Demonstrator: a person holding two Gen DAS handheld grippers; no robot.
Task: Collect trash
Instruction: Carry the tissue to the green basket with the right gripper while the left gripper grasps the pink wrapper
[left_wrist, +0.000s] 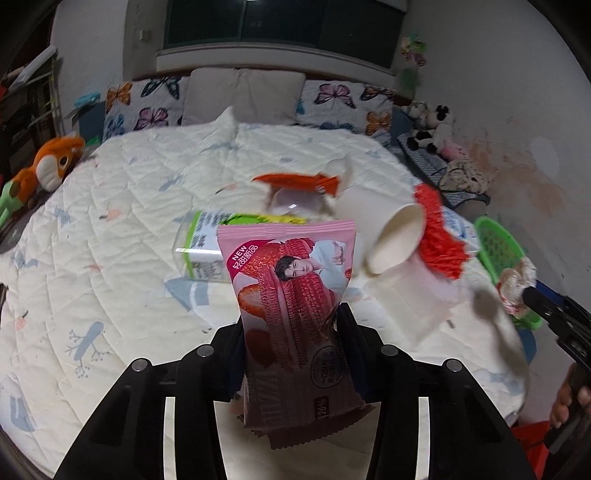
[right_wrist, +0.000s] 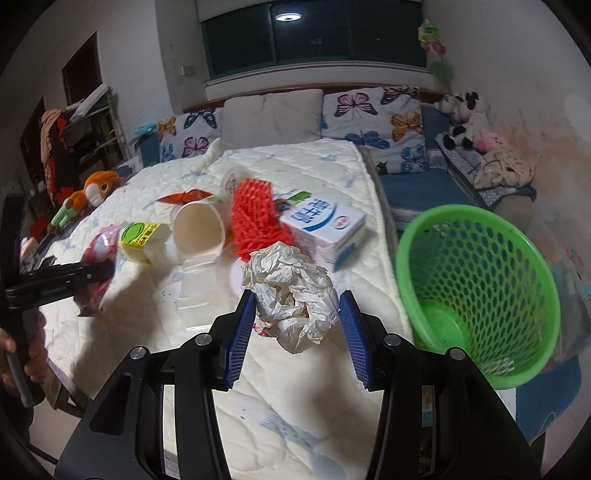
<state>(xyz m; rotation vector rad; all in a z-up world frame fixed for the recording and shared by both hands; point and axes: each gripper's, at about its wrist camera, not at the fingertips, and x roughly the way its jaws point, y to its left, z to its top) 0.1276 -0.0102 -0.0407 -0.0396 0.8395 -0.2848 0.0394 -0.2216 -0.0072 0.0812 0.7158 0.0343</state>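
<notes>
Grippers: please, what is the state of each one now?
Left gripper: shut on the pink wrapper.
Right gripper: shut on the crumpled paper.

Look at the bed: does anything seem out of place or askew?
Yes. Trash is heaped on the quilt: a paper cup tipped on its side, a milk carton lying flat, red netting. The green basket beside the bed tilts and looks nearly empty.

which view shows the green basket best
The right wrist view: the green basket shows almost whole, tilted, its open mouth and bare bottom visible beside the bed. The left wrist view catches only a sliver of it behind the right tool's crumpled paper.
</notes>
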